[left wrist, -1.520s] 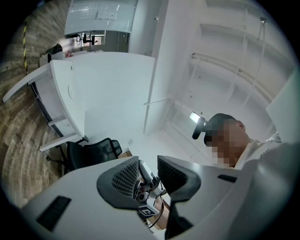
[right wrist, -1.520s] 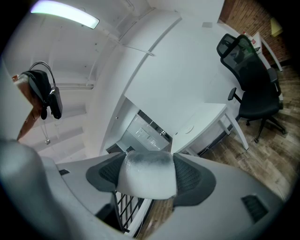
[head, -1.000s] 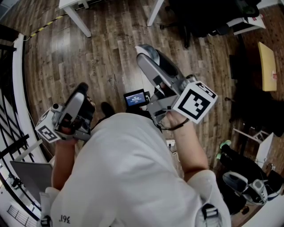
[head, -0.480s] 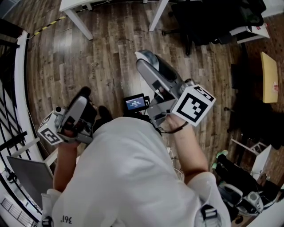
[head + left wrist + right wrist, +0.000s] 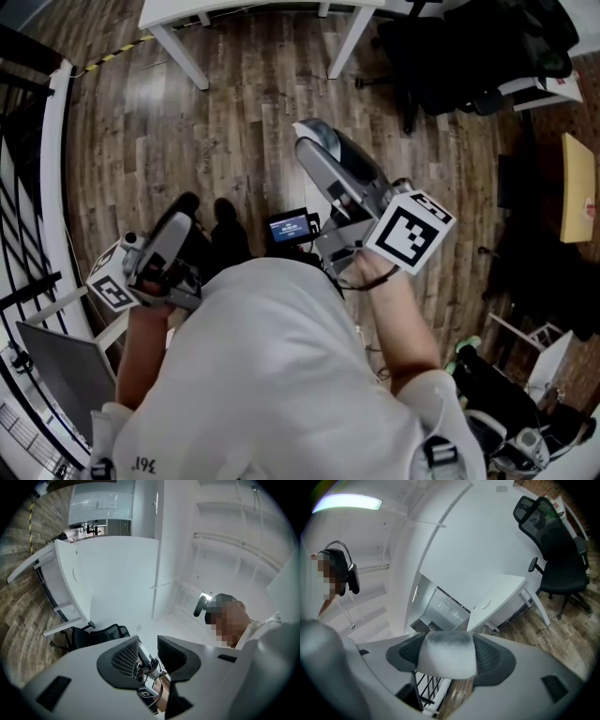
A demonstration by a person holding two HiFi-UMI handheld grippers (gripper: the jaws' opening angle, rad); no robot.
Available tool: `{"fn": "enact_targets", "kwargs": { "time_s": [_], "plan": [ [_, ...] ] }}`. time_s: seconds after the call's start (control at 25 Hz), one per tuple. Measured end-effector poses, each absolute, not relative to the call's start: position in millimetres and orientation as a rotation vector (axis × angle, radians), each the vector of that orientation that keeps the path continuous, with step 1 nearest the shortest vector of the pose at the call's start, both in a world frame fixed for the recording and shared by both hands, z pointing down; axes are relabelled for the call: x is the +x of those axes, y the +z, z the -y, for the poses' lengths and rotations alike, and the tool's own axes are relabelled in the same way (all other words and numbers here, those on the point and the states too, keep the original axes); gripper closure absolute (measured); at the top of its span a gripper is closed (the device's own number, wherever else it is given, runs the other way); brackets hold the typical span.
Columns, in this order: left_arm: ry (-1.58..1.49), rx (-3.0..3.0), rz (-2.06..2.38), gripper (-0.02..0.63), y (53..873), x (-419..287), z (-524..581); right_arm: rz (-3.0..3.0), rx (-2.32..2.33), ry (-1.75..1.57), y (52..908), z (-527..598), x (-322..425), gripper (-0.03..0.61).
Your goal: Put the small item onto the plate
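My right hand-held gripper clamps the pale item; left hand-held gripper stands open, empty. No plate in sight: I'd find it first.

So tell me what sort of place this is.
Probably an office or workroom: it has a wood-plank floor, a white desk and a black swivel chair.

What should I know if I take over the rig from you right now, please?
Left gripper: jaws apart, nothing between them.
Right gripper: shut on the small white item, held up over the wooden floor.
Plate: not in any view.
Done: the item is in the grip.
Left: find the plate and set the item on it.
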State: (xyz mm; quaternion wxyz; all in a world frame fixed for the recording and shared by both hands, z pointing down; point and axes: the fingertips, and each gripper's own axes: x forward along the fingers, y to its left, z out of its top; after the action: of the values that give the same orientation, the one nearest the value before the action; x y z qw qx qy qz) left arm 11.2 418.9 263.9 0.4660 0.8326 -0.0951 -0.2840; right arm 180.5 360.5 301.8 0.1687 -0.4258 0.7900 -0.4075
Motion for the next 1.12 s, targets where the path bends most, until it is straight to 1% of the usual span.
{"fn": "enact_targets", "kwargs": {
  "time_s": [0.2, 0.6, 1.12],
  "plan": [
    [-0.692, 2.042, 0.220, 0.502, 269.5, 2.2, -390.9, -2.246, -1.222, -1.149, 303.4, -336.9, 170.8, 0.262],
    [-0.638, 2.036, 0.100, 0.502, 262.1, -9.9, -278.7, -2.170, -1.336, -1.118, 298.0, -244.6, 159.3, 0.262],
    [-0.588, 2.030, 0.014, 0.502, 251.4, -54.6, -148.9, -2.112, -1.417, -1.089, 288.3, -124.8, 114.6, 0.262]
  ]
}}
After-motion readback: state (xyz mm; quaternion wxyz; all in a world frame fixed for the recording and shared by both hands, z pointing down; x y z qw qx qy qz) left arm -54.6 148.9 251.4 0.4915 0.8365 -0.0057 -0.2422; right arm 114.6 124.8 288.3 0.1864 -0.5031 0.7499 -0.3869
